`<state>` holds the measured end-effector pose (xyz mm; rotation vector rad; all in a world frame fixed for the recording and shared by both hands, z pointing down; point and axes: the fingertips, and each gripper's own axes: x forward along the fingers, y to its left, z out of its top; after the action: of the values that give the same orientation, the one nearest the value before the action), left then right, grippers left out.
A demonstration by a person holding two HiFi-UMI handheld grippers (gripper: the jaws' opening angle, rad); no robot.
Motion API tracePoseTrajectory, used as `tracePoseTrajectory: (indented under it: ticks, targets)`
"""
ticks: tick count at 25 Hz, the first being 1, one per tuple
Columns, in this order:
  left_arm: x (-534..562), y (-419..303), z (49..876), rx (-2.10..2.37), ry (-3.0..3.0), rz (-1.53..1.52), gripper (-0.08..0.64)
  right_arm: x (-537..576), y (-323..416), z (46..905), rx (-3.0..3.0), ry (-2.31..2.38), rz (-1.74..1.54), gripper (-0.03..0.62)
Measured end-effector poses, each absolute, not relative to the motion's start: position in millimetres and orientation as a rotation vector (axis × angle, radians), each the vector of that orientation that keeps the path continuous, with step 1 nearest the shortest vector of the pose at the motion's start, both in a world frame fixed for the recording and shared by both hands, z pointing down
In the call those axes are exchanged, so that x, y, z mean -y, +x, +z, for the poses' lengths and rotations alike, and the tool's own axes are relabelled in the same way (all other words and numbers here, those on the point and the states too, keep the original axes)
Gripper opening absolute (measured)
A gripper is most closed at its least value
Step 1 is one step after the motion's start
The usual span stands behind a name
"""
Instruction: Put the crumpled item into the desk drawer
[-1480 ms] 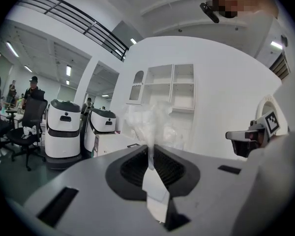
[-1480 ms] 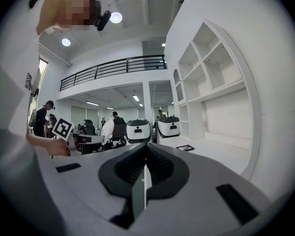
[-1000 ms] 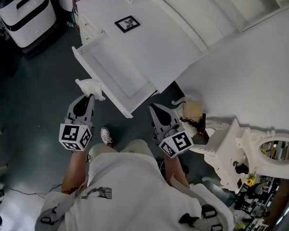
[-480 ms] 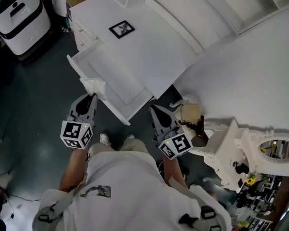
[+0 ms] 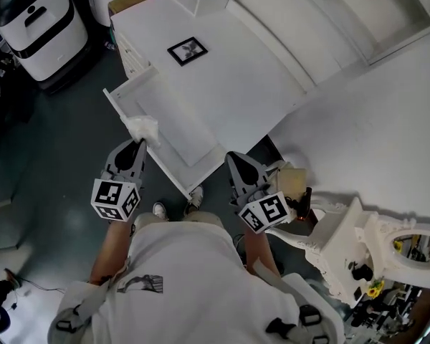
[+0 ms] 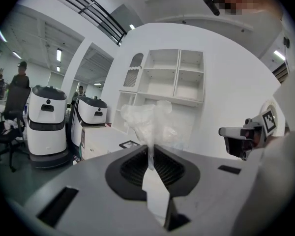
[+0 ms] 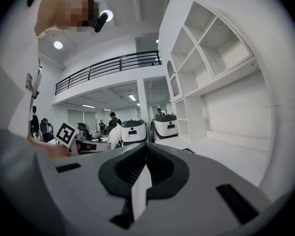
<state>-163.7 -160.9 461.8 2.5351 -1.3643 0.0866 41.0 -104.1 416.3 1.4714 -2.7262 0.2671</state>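
The crumpled item (image 5: 142, 127), a wad of white translucent plastic, sticks out of my left gripper (image 5: 137, 144), whose jaws are shut on it. It hangs over the front rim of the open white desk drawer (image 5: 173, 143). In the left gripper view the crumpled item (image 6: 148, 123) rises from the closed tips of the left gripper (image 6: 150, 150), with the desk beyond. My right gripper (image 5: 233, 158) is shut and empty, held beside the drawer's right end under the desk edge. The right gripper (image 7: 146, 147) shows its jaws together with nothing between them.
A small framed picture (image 5: 187, 51) lies on the white desk top (image 5: 236, 70). Two white robots (image 5: 39, 20) stand on the dark floor at the back left. A white machine (image 5: 373, 228) sits at the lower right. The person's shoes (image 5: 194, 198) are below the drawer.
Both grippers have moved forward toward the desk. The crumpled item, earlier just outside the drawer's front, now sits over its front rim. The left jaws have stayed shut on it.
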Motion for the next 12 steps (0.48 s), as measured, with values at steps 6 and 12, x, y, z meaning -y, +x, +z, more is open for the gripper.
tracePoseTrajectory:
  ticks: [6, 12]
  targets:
    - [180.8, -140.5, 441.7, 1.449, 2.543, 0.136, 0.044, 148.9, 76.3, 405.4, 2.799, 1.451, 0.249, 0.009]
    - [187.0, -128.7, 446.1, 1.509, 2.501, 0.183, 0.044, 168.1, 94.7, 415.2, 2.836, 1.411, 0.296, 0.009]
